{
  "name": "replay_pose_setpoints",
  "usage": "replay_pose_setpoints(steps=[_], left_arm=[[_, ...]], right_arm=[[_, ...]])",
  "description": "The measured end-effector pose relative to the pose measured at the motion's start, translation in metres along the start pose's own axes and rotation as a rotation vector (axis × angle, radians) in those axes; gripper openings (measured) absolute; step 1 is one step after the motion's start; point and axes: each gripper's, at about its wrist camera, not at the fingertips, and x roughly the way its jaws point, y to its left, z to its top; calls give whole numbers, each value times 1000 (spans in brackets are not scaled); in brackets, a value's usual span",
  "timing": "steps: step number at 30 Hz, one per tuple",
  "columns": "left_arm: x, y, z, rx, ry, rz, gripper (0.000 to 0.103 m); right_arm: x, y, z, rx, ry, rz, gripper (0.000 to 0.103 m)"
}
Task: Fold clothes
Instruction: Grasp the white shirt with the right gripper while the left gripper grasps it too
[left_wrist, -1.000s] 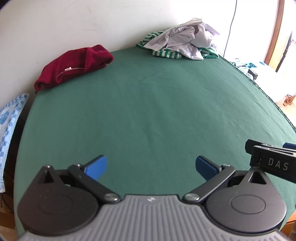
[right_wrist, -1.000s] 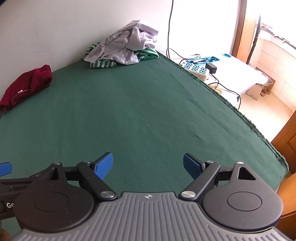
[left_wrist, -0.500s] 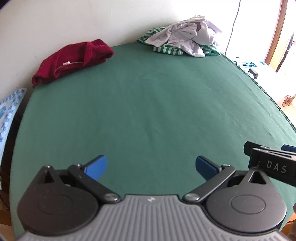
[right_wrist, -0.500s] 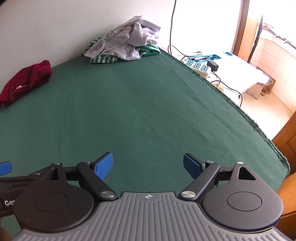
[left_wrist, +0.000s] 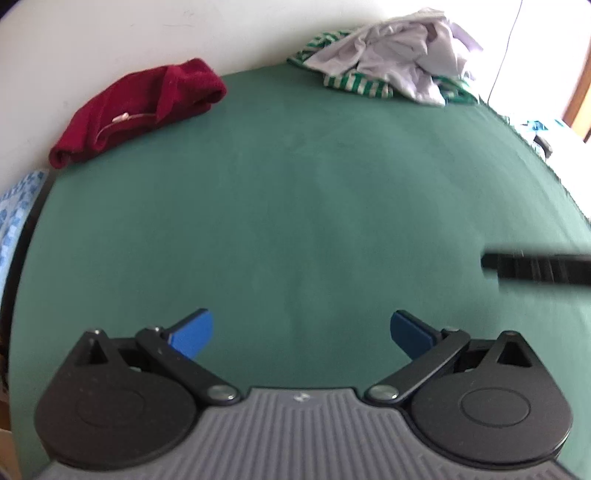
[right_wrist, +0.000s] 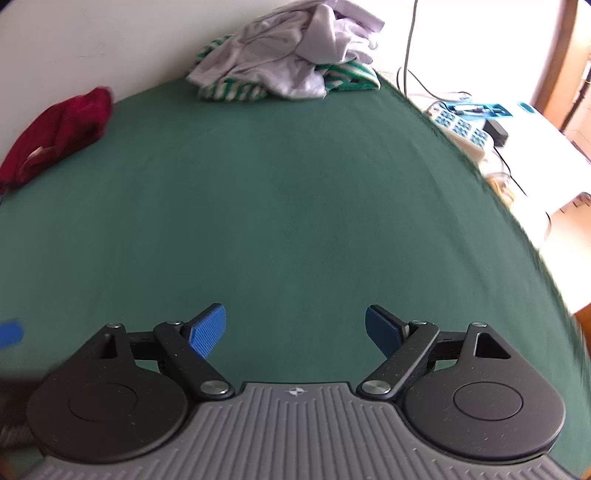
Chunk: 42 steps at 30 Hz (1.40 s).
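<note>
A crumpled pile of pale grey and green-striped clothes lies at the far edge of the green table, against the wall. A folded dark red garment rests at the far left. My left gripper hovers open over bare green cloth near the front, holding nothing. My right gripper is open too and holds nothing. In the left wrist view the right gripper's black finger shows blurred at the right edge.
A white wall runs behind the table. A blue checked cloth hangs off the left side. Right of the table stand a white surface with a power strip, cables and a blue tray.
Both grippers have moved forward across the table toward the clothes pile, which now looks larger and nearer. The jaws stay open. The current frames are motion-blurred.
</note>
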Motion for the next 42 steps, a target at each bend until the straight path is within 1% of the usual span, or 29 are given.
replay_pose_setpoints(steps=[2, 4, 8, 9, 11, 12, 13, 14, 15, 16, 18, 20, 22, 23, 25, 26, 28, 31, 32, 33, 34, 35, 36, 37, 39, 40, 41, 42], left_arm=[[6, -11, 15, 21, -20, 16, 102], [12, -23, 35, 65, -44, 16, 102], [24, -41, 93, 182, -135, 40, 102], [28, -42, 110, 199, -156, 51, 102], [34, -43, 143, 228, -198, 75, 102], [40, -41, 158, 235, -213, 85, 102], [46, -39, 172, 234, -218, 88, 102], [51, -39, 186, 225, -219, 82, 102], [56, -39, 199, 216, -220, 75, 102], [62, -40, 213, 206, -221, 68, 102], [75, -45, 239, 200, -229, 68, 99], [91, -58, 267, 191, -223, 51, 95], [115, -71, 293, 175, -192, 33, 94], [128, -77, 305, 164, -173, 24, 89], [153, -93, 327, 149, -143, 29, 74], [164, -100, 333, 153, -131, 38, 65], [185, -116, 342, 178, -111, 65, 66], [212, -136, 346, 236, -110, 133, 64], [219, -140, 346, 254, -118, 152, 56], [222, -140, 346, 252, -119, 144, 41], [221, -137, 344, 235, -124, 121, 33], [220, -133, 342, 216, -129, 98, 21], [218, -129, 338, 205, -143, 98, 14], [213, -123, 331, 194, -155, 88, 13], [201, -110, 315, 179, -177, 57, 13], [193, -104, 305, 181, -185, 51, 13], [185, -98, 295, 183, -191, 46, 9], [179, -93, 285, 189, -187, 56, 1]], right_arm=[[20, -14, 42, -27, -63, -25, 85], [40, -25, 91, -57, -130, -53, 85], [80, -34, 184, -94, -246, -101, 85], [89, -36, 204, -96, -269, -115, 85], [108, -39, 234, -91, -292, -131, 85], [117, -42, 244, -83, -280, -122, 85], [126, -46, 251, -69, -260, -105, 82], [132, -51, 254, -53, -241, -73, 68], [135, -57, 253, -44, -231, -7, 53], [132, -61, 248, -61, -232, 42, 31], [122, -63, 231, -139, -245, 68, 22], [112, -69, 216, -199, -252, 102, 7], [103, -83, 203, -198, -241, 153, 4], [100, -92, 200, -193, -241, 166, 0], [96, -108, 202, -174, -234, 185, 0], [93, -116, 198, -162, -229, 197, 0], [91, -125, 191, -154, -215, 215, 0], [92, -137, 181, -152, -190, 237, 1], [92, -138, 179, -152, -189, 241, 9], [90, -136, 176, -155, -198, 237, 16], [88, -136, 173, -159, -211, 227, 35], [86, -138, 172, -159, -233, 217, 55], [84, -141, 172, -155, -263, 209, 62], [84, -140, 174, -155, -292, 206, 72], [83, -133, 185, -166, -350, 210, 77], [85, -127, 191, -178, -371, 209, 81], [89, -118, 197, -197, -383, 205, 84], [95, -109, 203, -215, -396, 195, 84]])
